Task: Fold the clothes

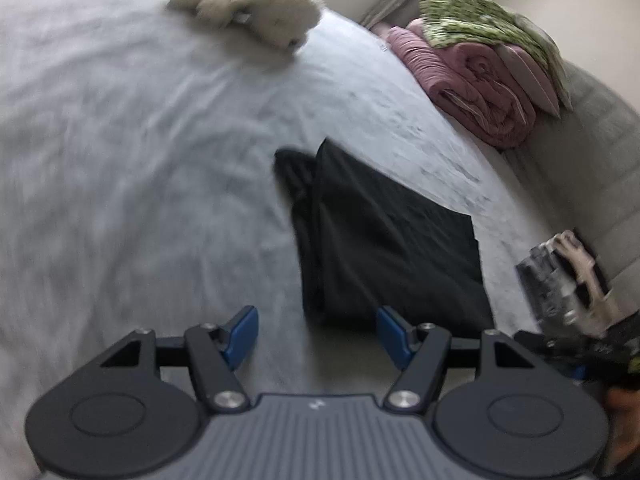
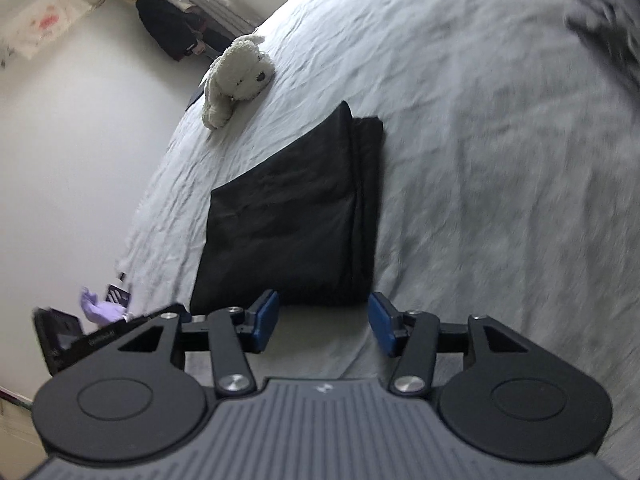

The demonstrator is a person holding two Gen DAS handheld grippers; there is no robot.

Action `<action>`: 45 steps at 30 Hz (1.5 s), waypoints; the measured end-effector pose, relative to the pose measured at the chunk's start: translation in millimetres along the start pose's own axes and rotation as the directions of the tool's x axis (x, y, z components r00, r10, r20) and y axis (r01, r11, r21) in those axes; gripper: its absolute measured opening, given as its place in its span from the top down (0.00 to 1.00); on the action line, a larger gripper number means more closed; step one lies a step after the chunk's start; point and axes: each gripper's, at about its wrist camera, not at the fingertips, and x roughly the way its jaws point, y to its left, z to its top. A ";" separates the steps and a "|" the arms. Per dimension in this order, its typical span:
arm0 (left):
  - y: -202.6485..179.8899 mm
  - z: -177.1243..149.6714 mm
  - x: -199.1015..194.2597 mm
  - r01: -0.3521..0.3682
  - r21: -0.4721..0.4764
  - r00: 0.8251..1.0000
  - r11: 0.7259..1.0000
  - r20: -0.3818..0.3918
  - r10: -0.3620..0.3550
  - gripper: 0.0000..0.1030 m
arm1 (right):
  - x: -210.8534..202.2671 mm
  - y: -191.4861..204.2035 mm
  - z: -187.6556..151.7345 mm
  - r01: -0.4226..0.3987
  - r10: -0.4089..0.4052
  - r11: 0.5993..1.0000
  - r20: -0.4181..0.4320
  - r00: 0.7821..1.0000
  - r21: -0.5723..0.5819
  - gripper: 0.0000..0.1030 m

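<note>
A black garment (image 1: 384, 236) lies folded into a flat rectangle on the pale grey bedsheet (image 1: 140, 168). In the right wrist view the same black garment (image 2: 292, 224) sits just beyond the blue pads. My left gripper (image 1: 316, 336) is open, hovering at the garment's near edge with nothing between its fingers. My right gripper (image 2: 324, 320) is open too, empty, close to the garment's near edge. The right gripper's body (image 1: 568, 280) shows blurred at the right edge of the left wrist view.
A cream plush dog (image 2: 236, 80) lies on the bedsheet (image 2: 500, 160) beyond the garment, and is also the plush dog (image 1: 256, 12). A rolled pink quilt (image 1: 472, 84) with green patterned cloth (image 1: 488, 20) on top sits by the wall. A grey blurred cloth (image 2: 600, 8) lies at upper right.
</note>
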 end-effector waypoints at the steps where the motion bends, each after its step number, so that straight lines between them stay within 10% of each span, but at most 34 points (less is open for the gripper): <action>1: 0.9 -1.4 -0.3 0.006 -0.008 1.000 1.000 -0.002 -0.006 0.35 | 0.8 -0.6 -1.0 -0.001 0.001 1.000 -0.005 1.000 0.008 0.47; 13: 4.0 -16.7 19.2 0.230 -0.202 0.969 0.952 -0.047 -0.244 0.32 | 10.5 -12.5 -6.2 -0.094 0.094 0.982 0.007 0.996 0.166 0.41; 26: 1.5 -10.1 41.9 0.258 -0.240 0.966 0.936 0.029 -0.258 0.29 | 13.6 -21.5 -8.2 -0.142 0.121 0.958 0.100 0.988 0.248 0.41; 37: 15.4 -7.3 46.6 0.229 -0.188 0.973 0.955 0.066 -0.221 0.66 | 13.3 -19.2 -9.5 -0.143 0.117 0.966 0.130 0.985 0.217 0.41; 45: 18.0 -7.4 45.4 0.217 -0.187 0.976 0.958 0.074 -0.207 0.71 | 16.2 -16.1 -11.1 -0.114 0.088 0.978 0.147 0.985 0.175 0.49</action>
